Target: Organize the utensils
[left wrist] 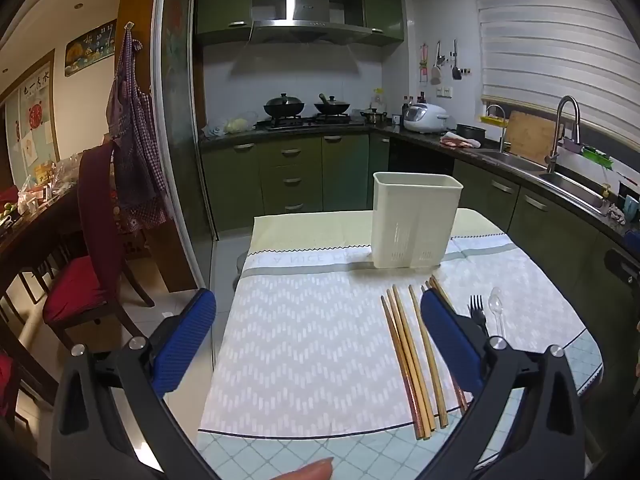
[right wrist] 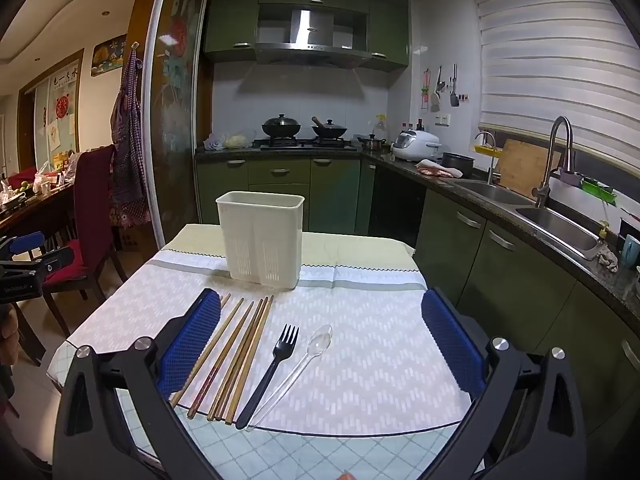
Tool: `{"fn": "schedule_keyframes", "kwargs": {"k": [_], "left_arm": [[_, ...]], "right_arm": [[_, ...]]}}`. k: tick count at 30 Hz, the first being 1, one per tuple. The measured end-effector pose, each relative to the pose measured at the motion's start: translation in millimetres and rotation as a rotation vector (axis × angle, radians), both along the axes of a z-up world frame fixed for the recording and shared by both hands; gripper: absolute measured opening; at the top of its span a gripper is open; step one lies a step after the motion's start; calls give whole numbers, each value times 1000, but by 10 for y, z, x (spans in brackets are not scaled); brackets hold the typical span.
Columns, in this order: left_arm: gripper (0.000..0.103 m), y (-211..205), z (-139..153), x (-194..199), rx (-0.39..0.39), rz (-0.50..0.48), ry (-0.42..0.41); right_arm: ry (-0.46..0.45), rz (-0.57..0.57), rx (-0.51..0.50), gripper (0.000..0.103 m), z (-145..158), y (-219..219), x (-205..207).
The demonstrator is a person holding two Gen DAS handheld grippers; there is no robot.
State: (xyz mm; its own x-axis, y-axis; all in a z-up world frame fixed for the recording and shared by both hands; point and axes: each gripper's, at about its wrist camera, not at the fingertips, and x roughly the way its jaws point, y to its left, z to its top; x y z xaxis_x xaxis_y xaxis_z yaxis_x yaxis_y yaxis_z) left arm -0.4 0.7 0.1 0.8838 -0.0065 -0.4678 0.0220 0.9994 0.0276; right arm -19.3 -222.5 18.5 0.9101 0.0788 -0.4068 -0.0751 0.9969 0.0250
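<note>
A white plastic utensil holder (left wrist: 415, 224) (right wrist: 262, 236) stands upright at the far side of the table. Several wooden chopsticks (left wrist: 416, 356) (right wrist: 236, 356) lie side by side on the patterned cloth in front of it. A black plastic fork (right wrist: 272, 368) (left wrist: 478, 312) and a clear plastic spoon (right wrist: 304, 364) (left wrist: 497, 312) lie to their right. My left gripper (left wrist: 318, 316) is open and empty above the cloth, left of the chopsticks. My right gripper (right wrist: 320, 320) is open and empty, with the fork and spoon between its fingers.
The table carries a white patterned cloth (left wrist: 304, 340) over a checked tablecloth (right wrist: 304, 456). A red-cushioned chair (left wrist: 88, 264) stands left of the table. Green kitchen cabinets, a stove (left wrist: 308, 118) and a sink (left wrist: 568, 184) run behind and to the right.
</note>
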Motion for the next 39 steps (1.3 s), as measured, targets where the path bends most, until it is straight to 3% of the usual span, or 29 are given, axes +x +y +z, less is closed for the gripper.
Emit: {"fn": "schedule_keyframes", "kwargs": {"k": [39], "left_arm": [[98,-27,-23,4,-1,1,13]], "right_arm": [[4,1,5,99,-43,21,66]]}}
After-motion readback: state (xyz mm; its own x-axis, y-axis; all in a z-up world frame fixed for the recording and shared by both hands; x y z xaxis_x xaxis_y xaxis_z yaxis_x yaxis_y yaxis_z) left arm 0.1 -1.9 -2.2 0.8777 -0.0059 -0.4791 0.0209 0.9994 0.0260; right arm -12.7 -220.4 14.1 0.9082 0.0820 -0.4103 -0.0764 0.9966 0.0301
